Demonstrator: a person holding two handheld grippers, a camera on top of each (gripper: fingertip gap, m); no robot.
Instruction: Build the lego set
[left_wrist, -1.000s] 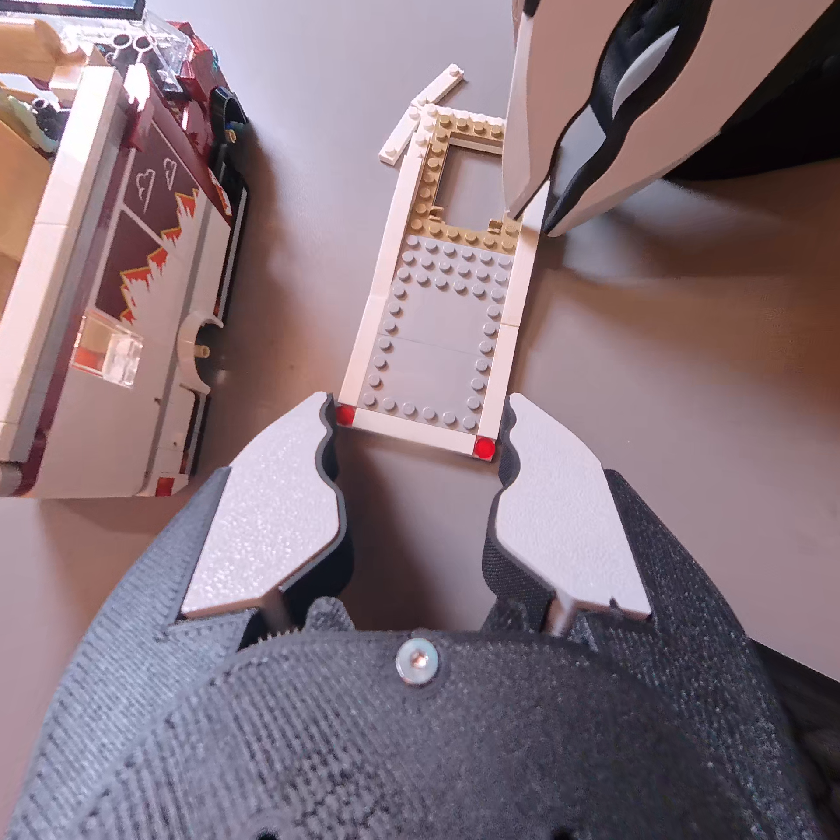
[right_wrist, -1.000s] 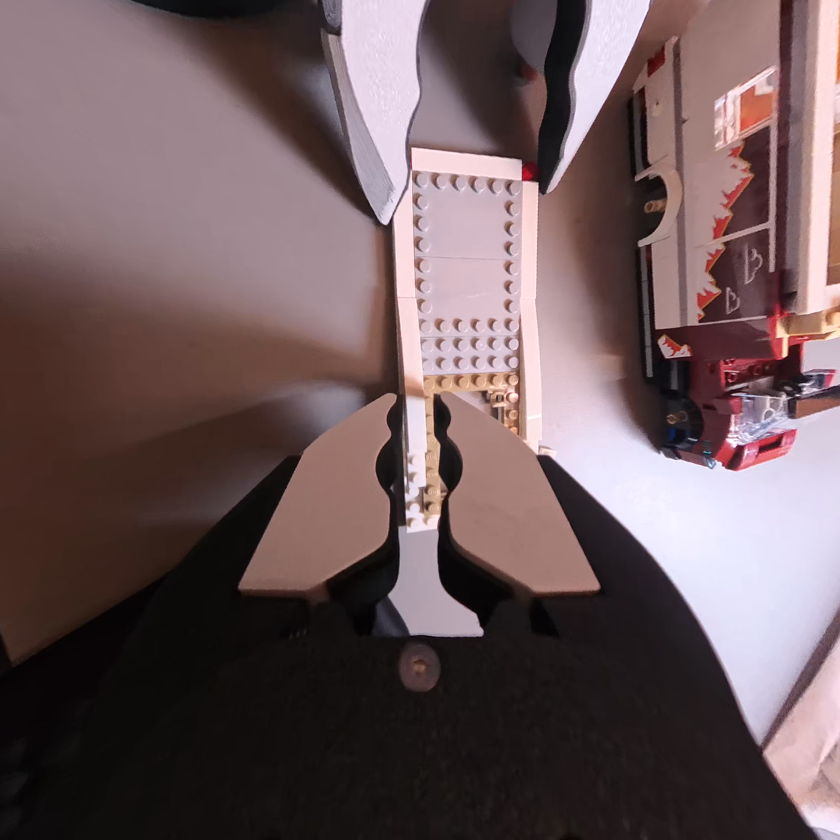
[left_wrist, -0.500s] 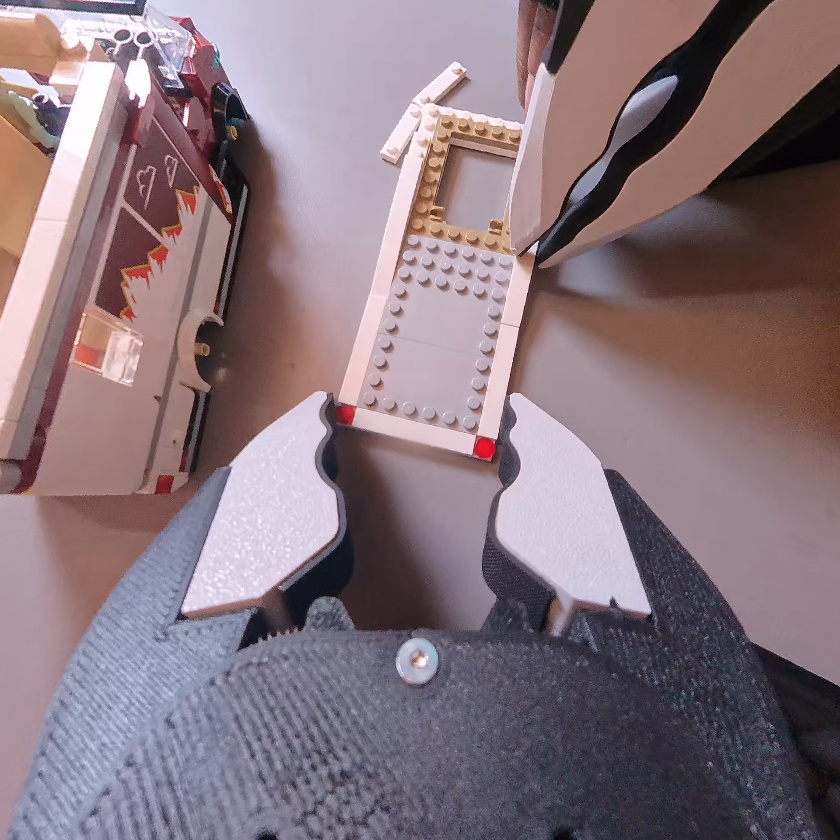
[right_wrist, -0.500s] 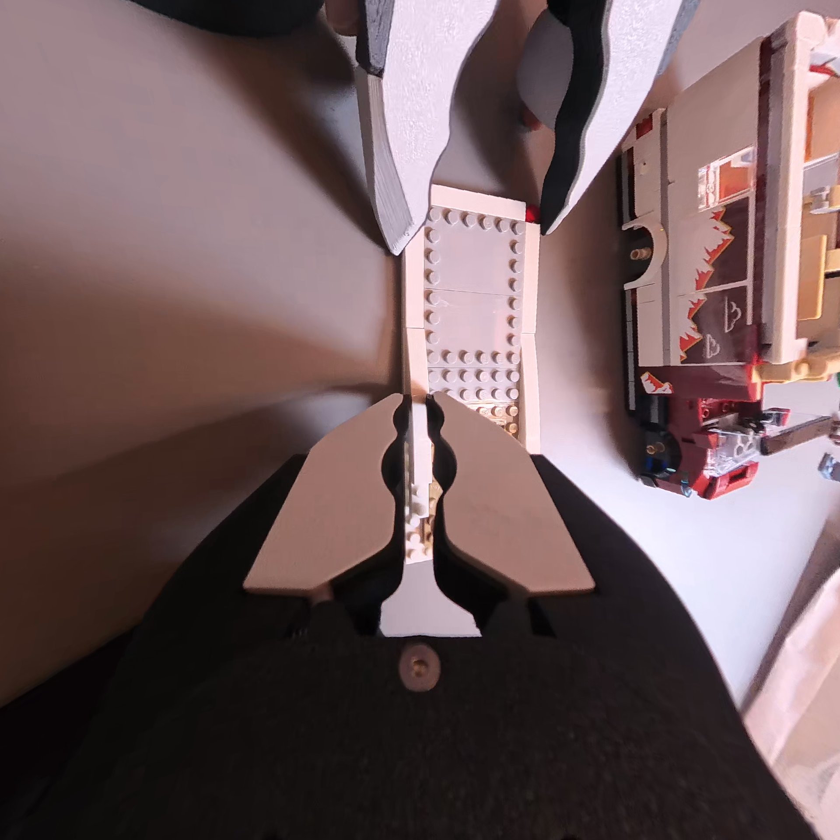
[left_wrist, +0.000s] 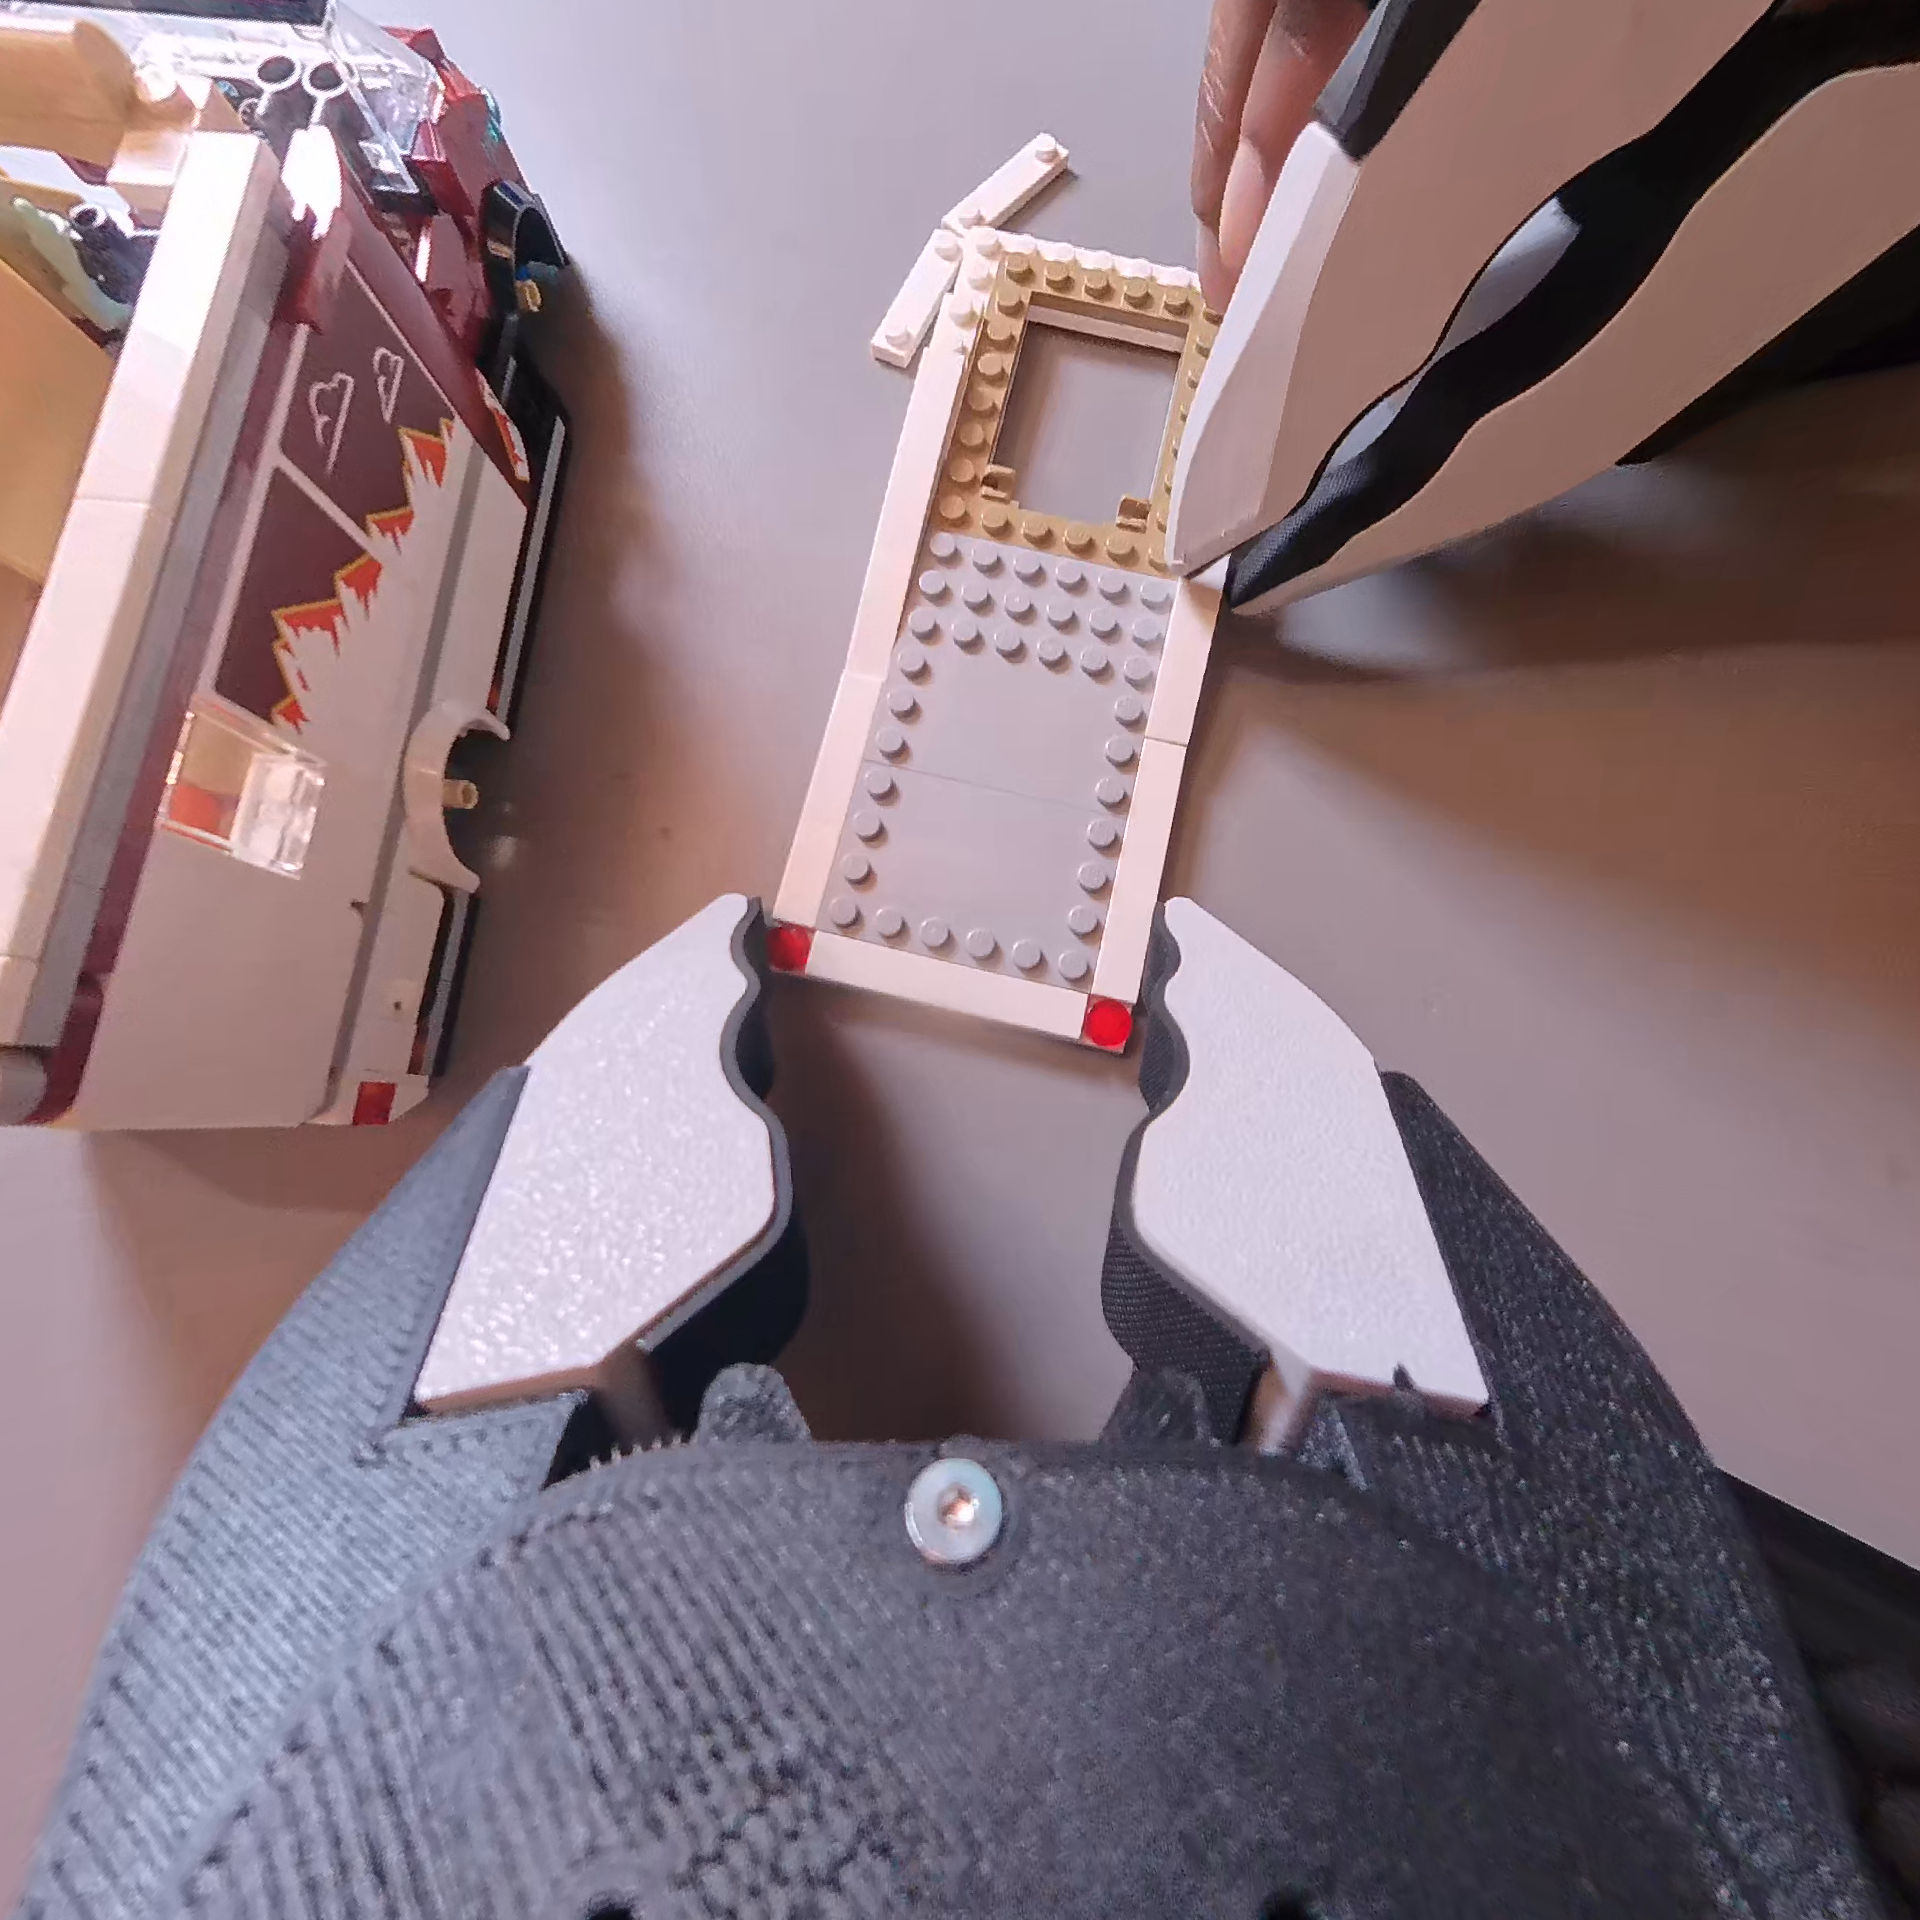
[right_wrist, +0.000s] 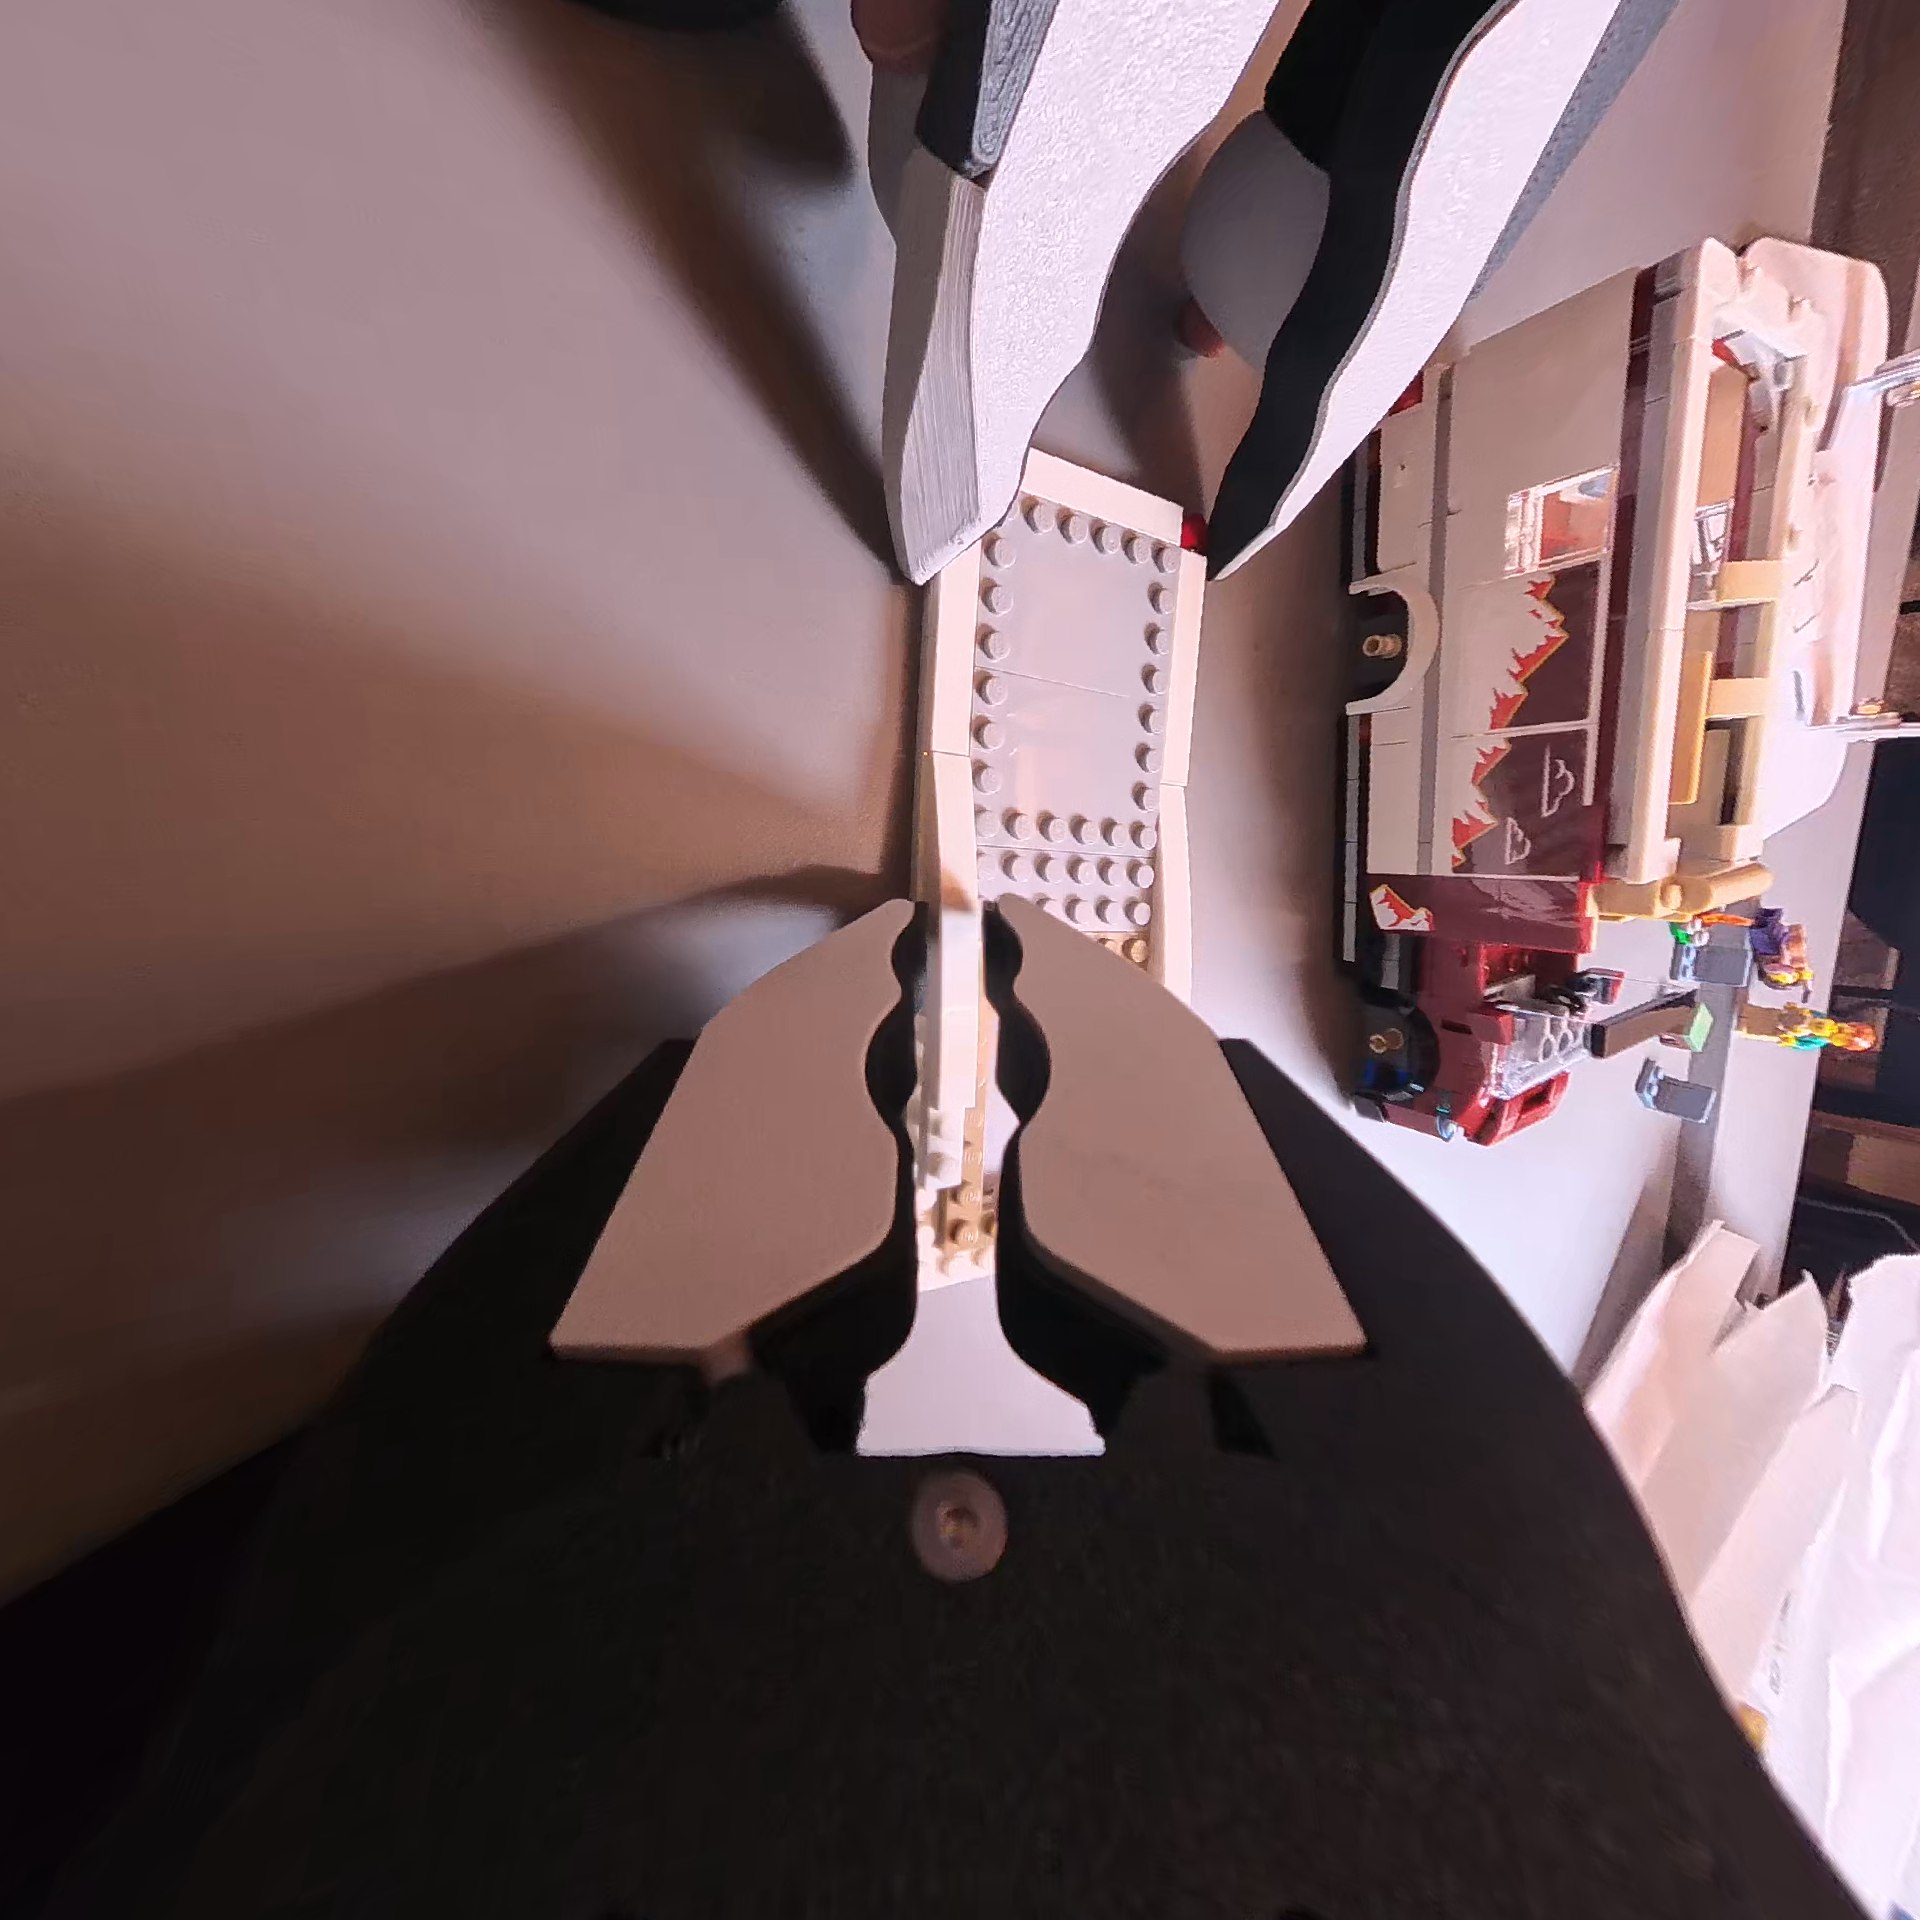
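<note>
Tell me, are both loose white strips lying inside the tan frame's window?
No. In the left wrist view, both white strips lie on the table outside the tan frame, by its far corner.

Brick-built van (left_wrist: 260, 623), white paper bags (right_wrist: 1766, 1455)

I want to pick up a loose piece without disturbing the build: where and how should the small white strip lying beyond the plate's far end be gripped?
Grip the loose white strip across its narrow width, near mid-length, coming from above. It lies flat on the table at a slant, just beyond the plate assembly, so turn the jaws square to its long edges.
</note>
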